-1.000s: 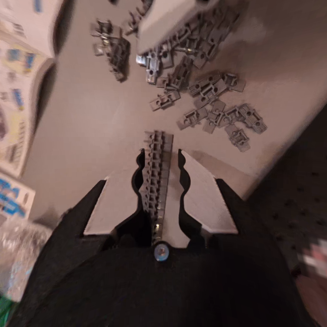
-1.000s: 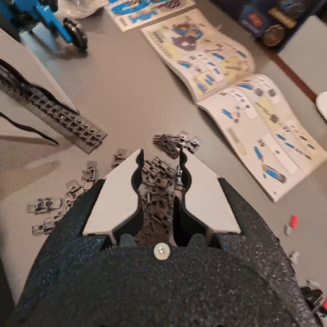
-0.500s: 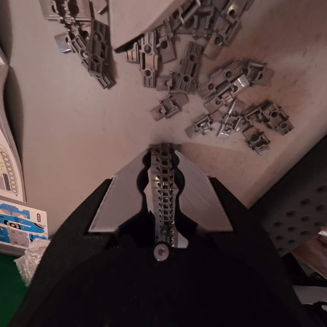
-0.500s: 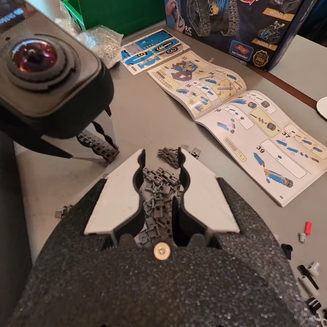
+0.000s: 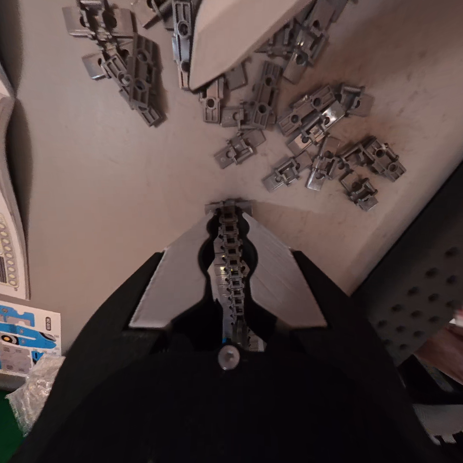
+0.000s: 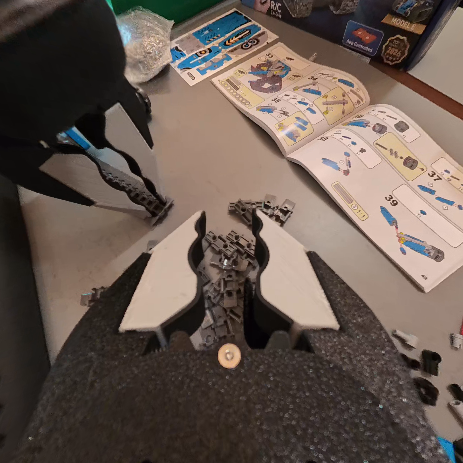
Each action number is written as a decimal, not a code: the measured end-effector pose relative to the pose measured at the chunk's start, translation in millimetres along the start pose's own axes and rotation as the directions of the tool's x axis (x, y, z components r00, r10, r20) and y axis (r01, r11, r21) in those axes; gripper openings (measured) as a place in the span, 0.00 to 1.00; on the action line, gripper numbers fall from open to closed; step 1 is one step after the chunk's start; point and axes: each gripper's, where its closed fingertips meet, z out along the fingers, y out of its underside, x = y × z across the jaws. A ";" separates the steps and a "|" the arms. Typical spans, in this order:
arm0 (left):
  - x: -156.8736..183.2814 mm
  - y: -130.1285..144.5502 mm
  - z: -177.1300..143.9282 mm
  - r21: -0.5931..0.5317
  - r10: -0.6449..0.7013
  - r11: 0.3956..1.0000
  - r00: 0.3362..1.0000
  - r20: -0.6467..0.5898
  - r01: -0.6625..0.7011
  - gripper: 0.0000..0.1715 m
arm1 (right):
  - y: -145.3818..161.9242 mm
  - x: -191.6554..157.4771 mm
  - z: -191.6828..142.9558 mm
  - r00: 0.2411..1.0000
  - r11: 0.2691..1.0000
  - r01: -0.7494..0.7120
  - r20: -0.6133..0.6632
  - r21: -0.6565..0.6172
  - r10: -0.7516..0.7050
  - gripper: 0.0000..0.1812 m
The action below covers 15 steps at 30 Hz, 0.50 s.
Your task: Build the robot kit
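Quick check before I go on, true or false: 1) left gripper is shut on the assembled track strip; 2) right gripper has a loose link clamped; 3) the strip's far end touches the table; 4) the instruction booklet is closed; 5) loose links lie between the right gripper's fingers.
1) True: the left gripper is shut on the track strip.
2) False: the right gripper is open, clamping nothing.
3) True: its end meets the table.
4) False: the instruction booklet lies open.
5) True: the loose links lie on the table there.
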 end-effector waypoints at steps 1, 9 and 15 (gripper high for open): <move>0.2 -0.3 -3.9 0.020 0.003 1.000 1.000 0.008 -0.003 0.08 | -0.8 -3.1 1.6 1.000 1.000 -0.003 0.011 -0.001 0.003 0.20; -0.4 15.5 -70.0 0.261 -0.060 0.964 0.996 0.072 0.040 0.08 | 5.4 -69.7 25.5 0.970 0.992 0.108 0.225 -0.070 -0.090 0.22; 4.8 44.5 -110.5 0.399 -0.107 0.916 0.984 0.140 0.043 0.08 | 14.3 -135.9 56.4 0.932 0.964 0.226 0.319 -0.144 -0.171 0.27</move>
